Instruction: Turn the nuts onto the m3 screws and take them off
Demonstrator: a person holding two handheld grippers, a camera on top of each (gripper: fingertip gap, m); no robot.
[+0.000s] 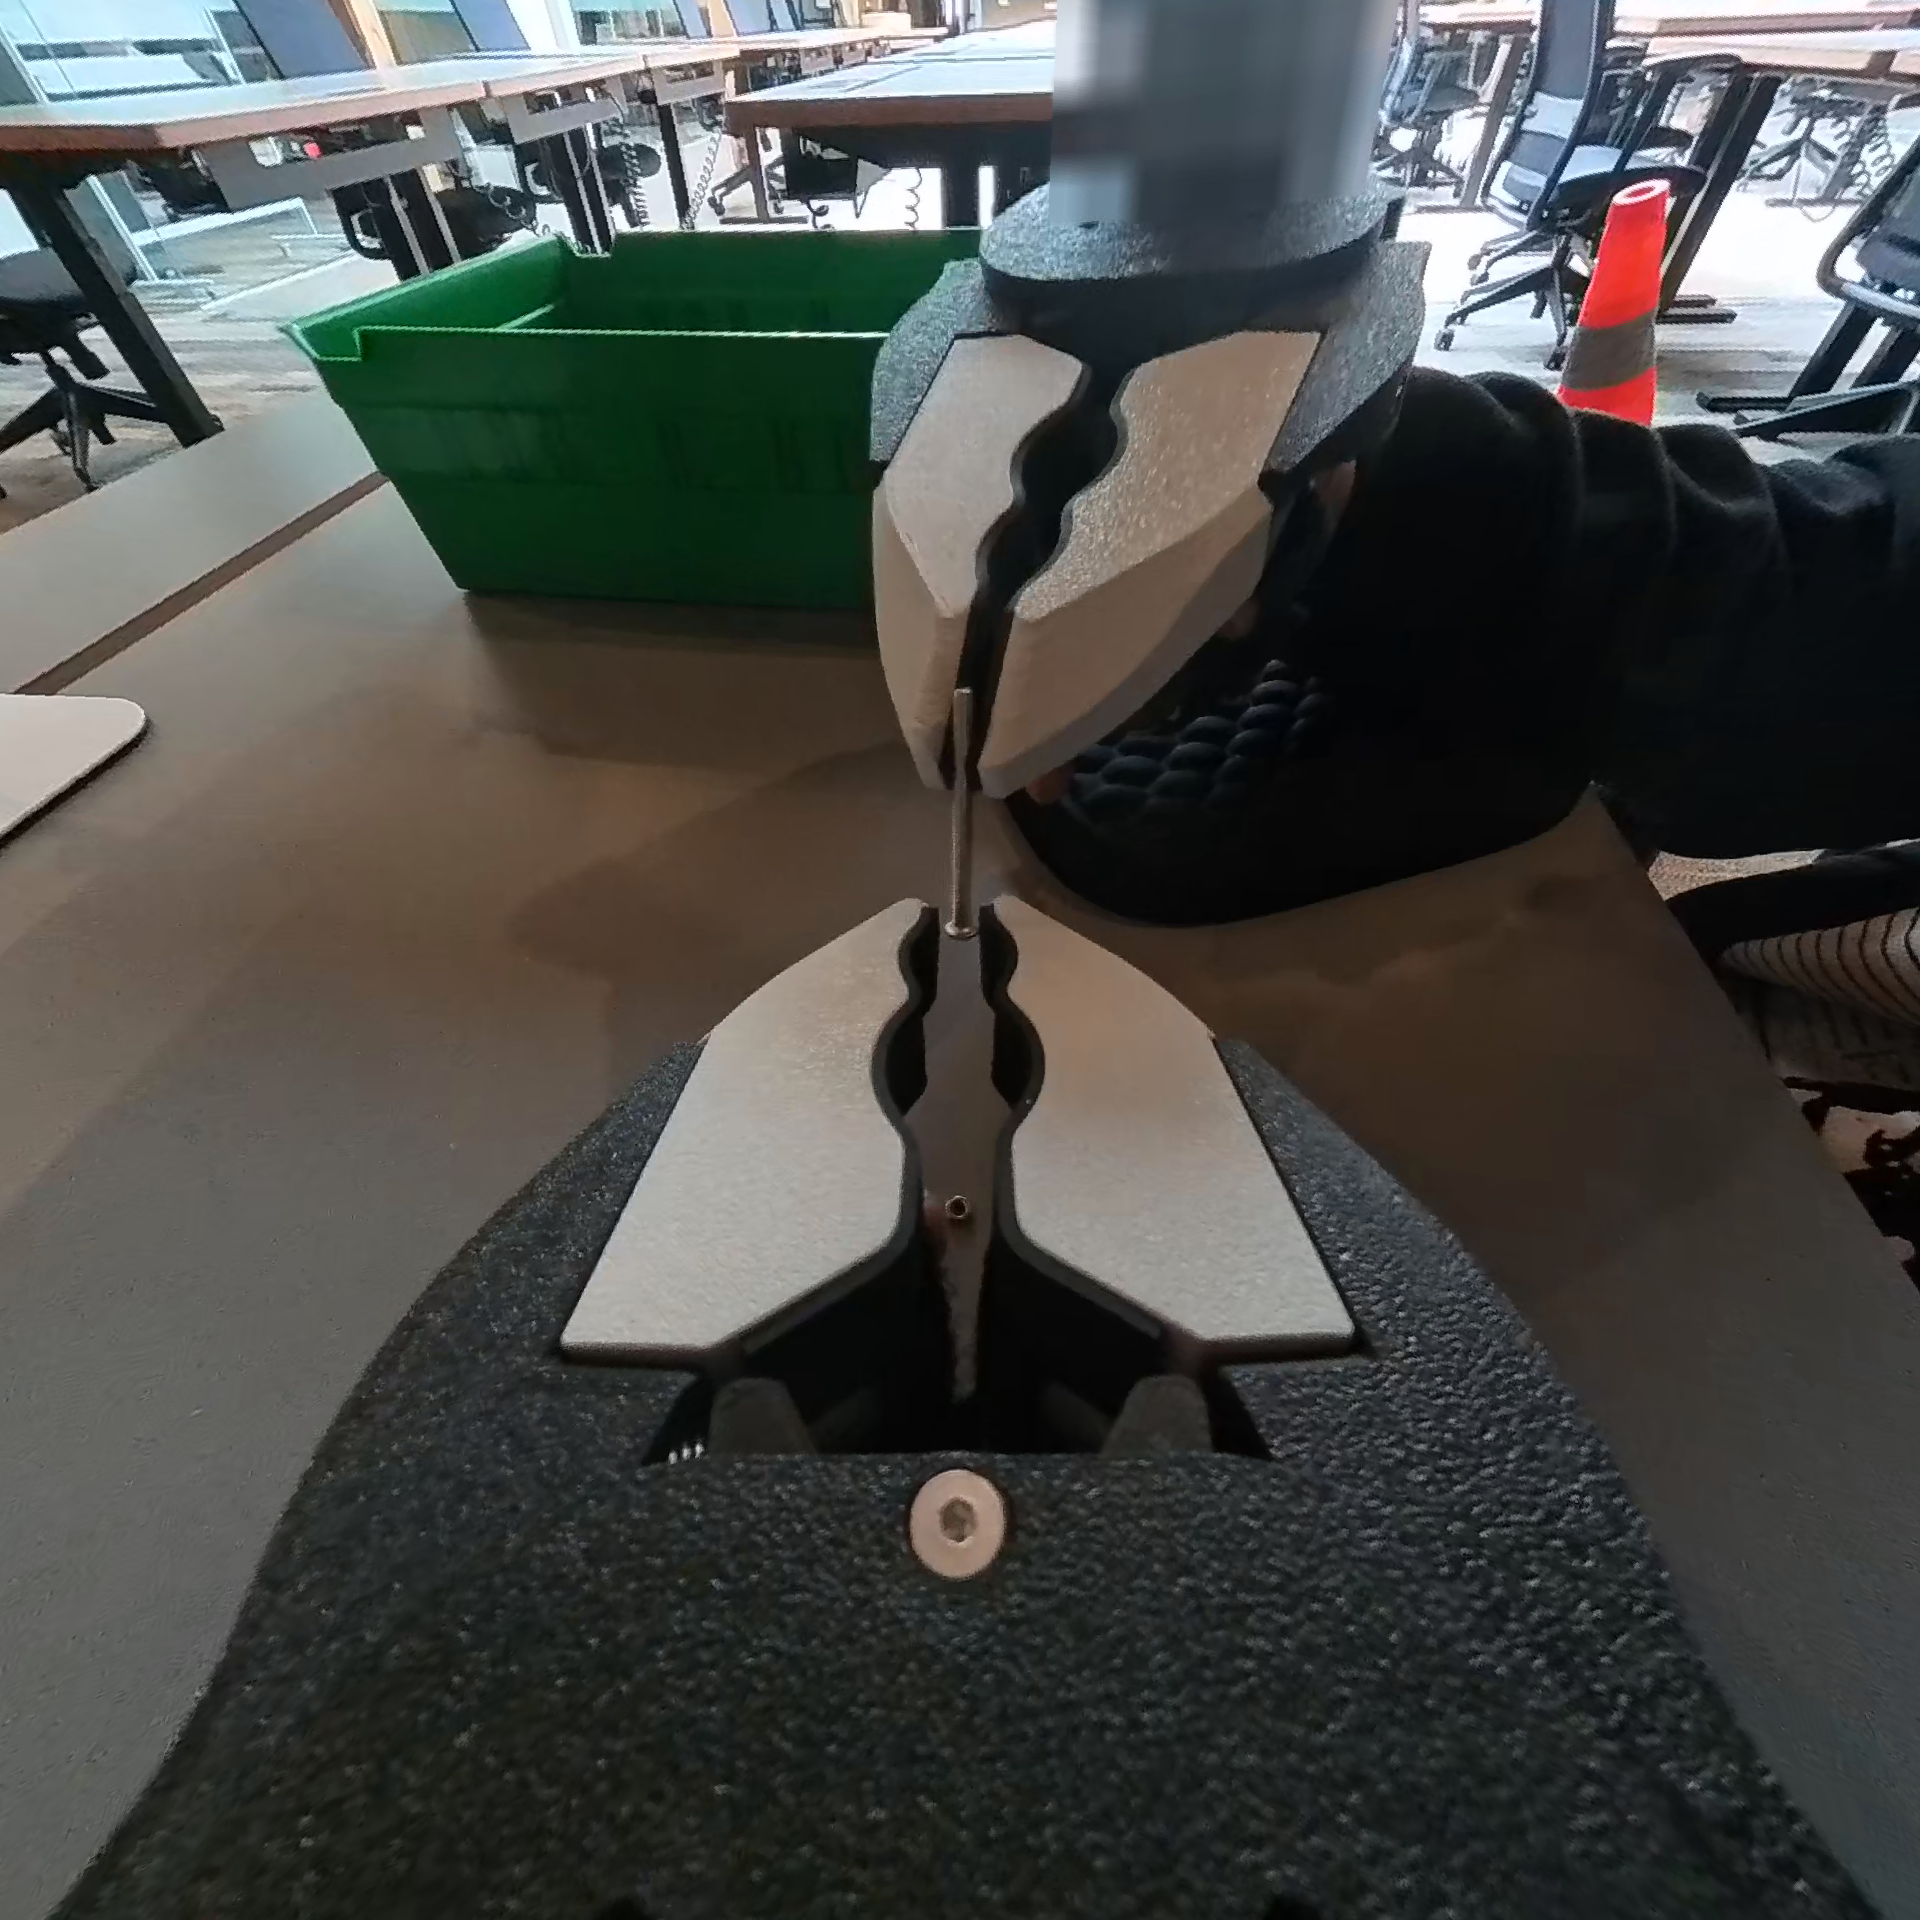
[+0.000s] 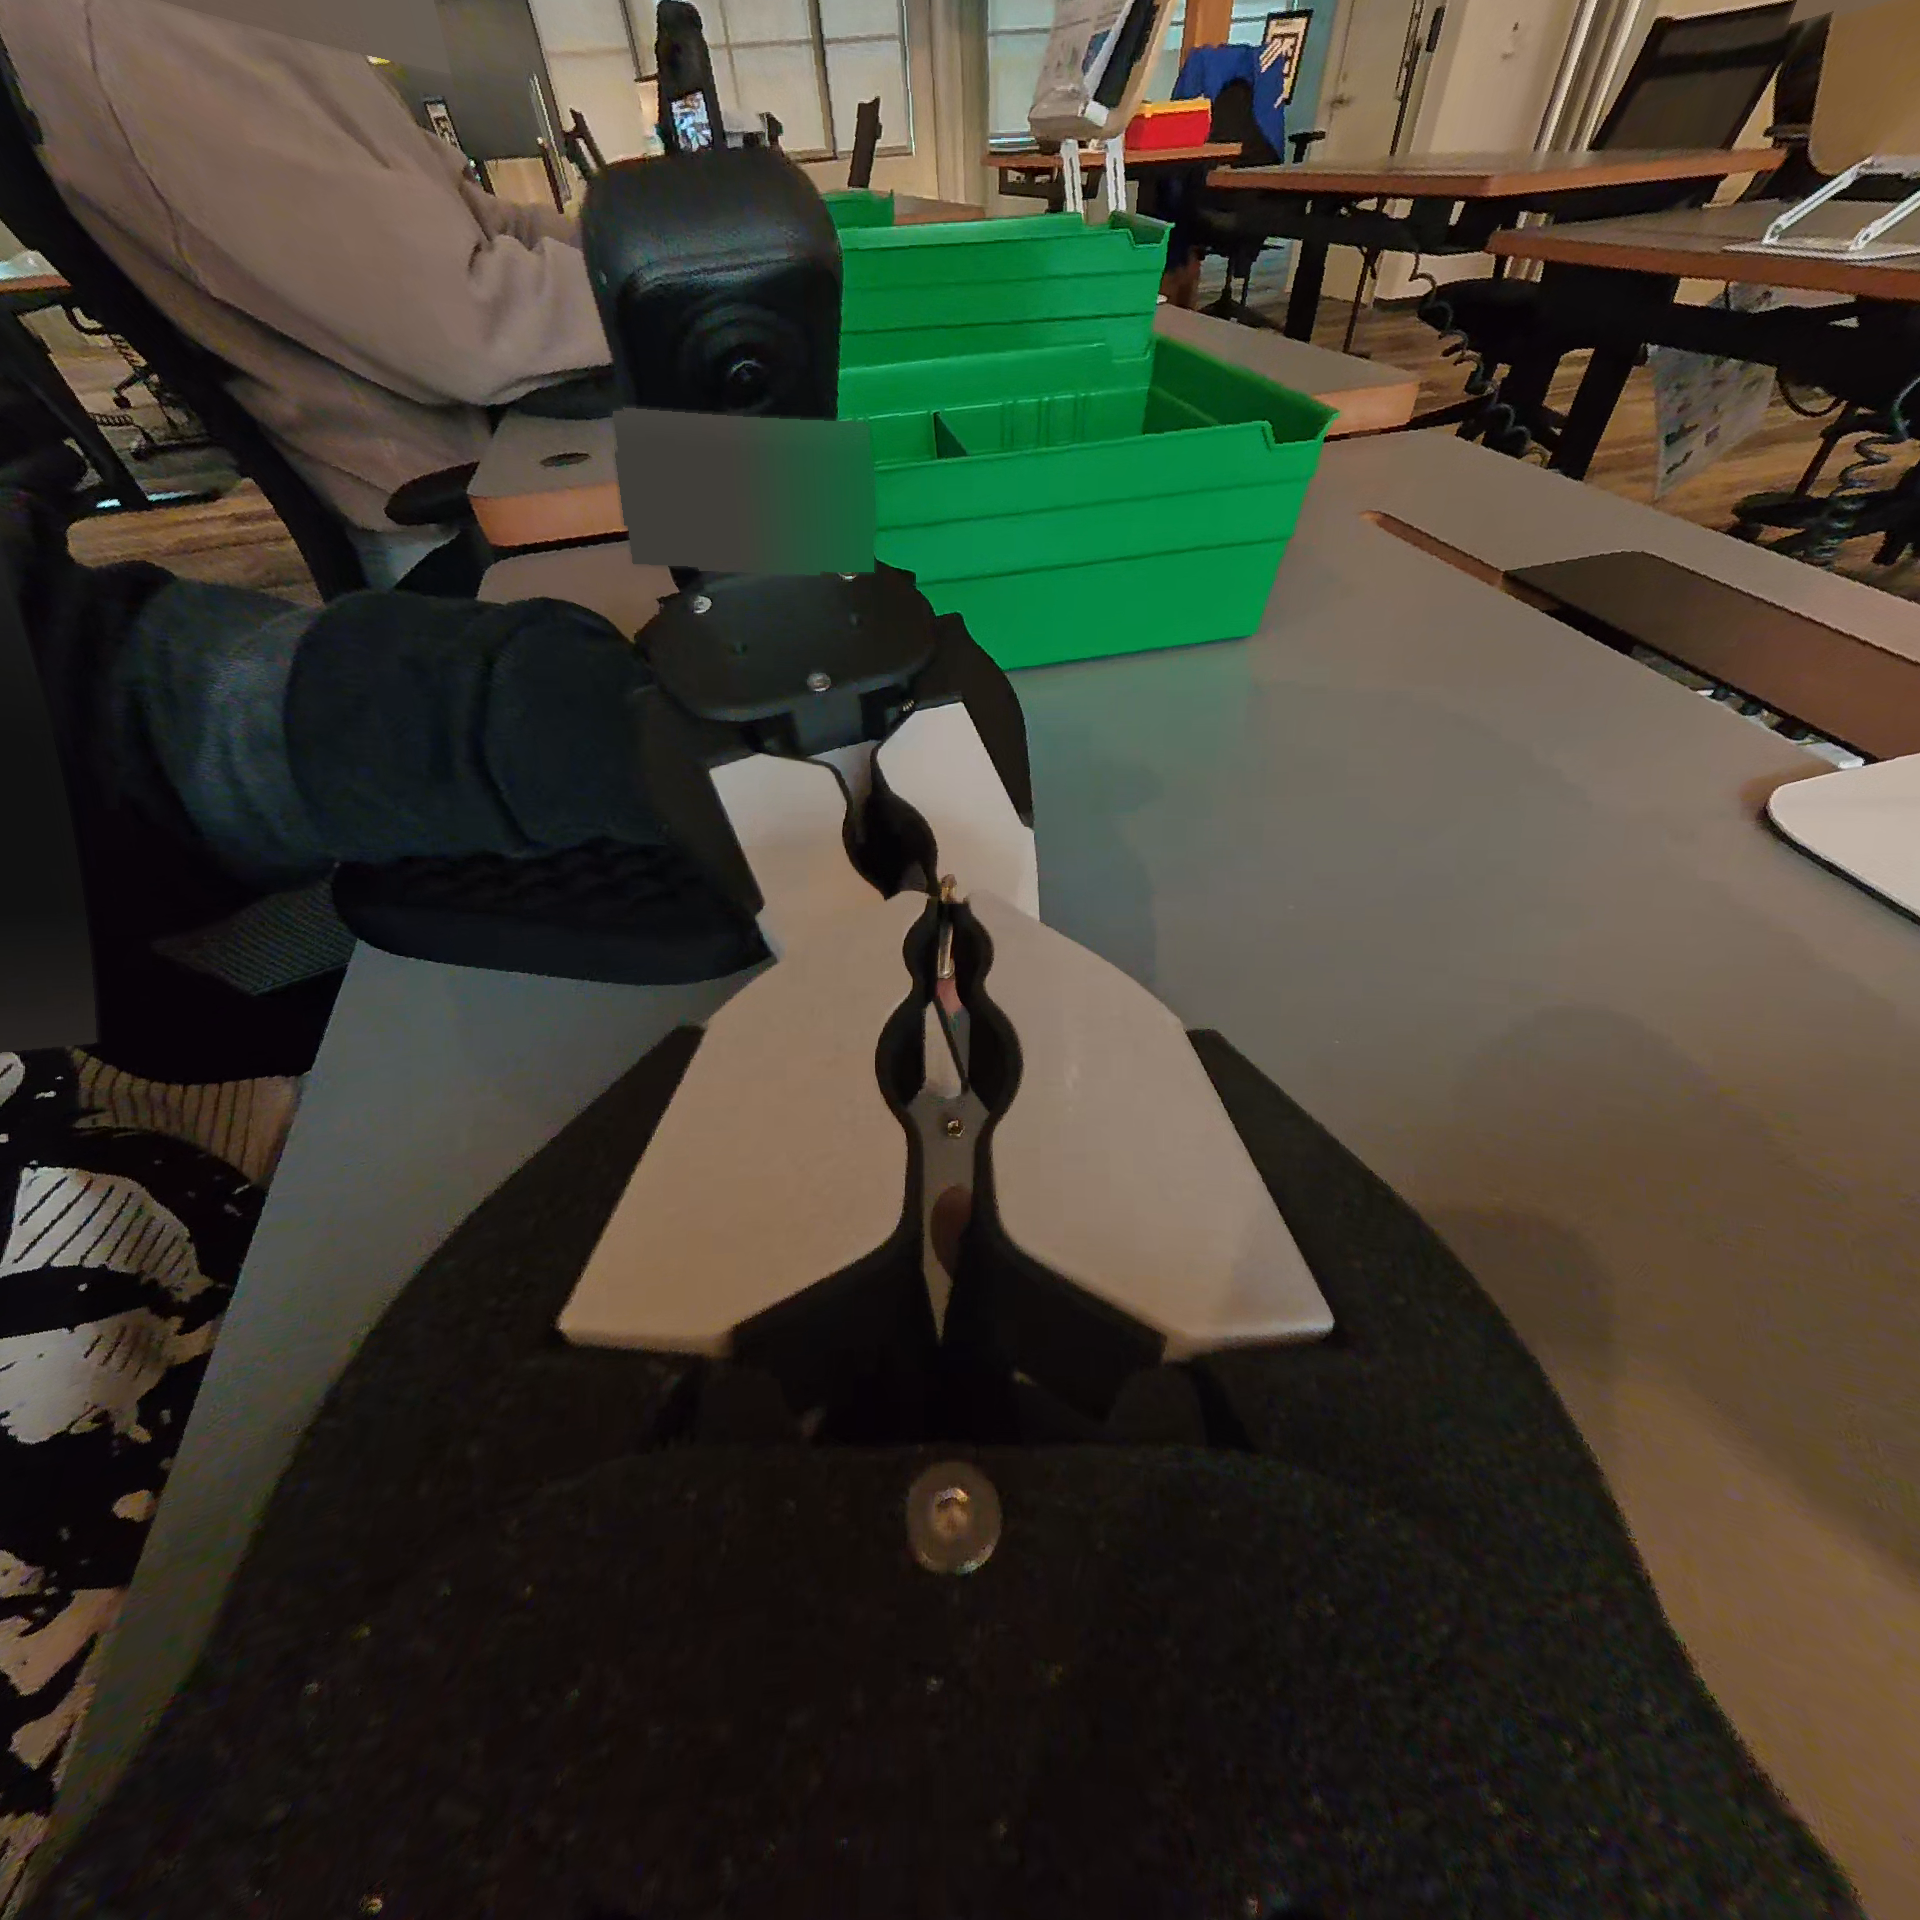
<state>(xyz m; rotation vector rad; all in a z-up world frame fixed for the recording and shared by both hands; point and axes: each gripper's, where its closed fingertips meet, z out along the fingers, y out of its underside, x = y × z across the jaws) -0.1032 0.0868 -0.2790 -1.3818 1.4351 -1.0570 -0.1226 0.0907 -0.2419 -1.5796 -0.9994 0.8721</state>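
Above the table (image 1: 312, 1039), my right gripper (image 1: 964, 774) pinches the screw (image 1: 961, 831); my left gripper (image 1: 961, 920) gapes around its head. No nut visible; threading remains.

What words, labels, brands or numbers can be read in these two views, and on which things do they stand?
No text can be read in either view.
Dark sign at the back of the room: too small and blurred to read.
Printed sheet hanging at a desk: too small to read.
Small screen behind the camera: blurred.
Green bin and grey table: no writing shows.
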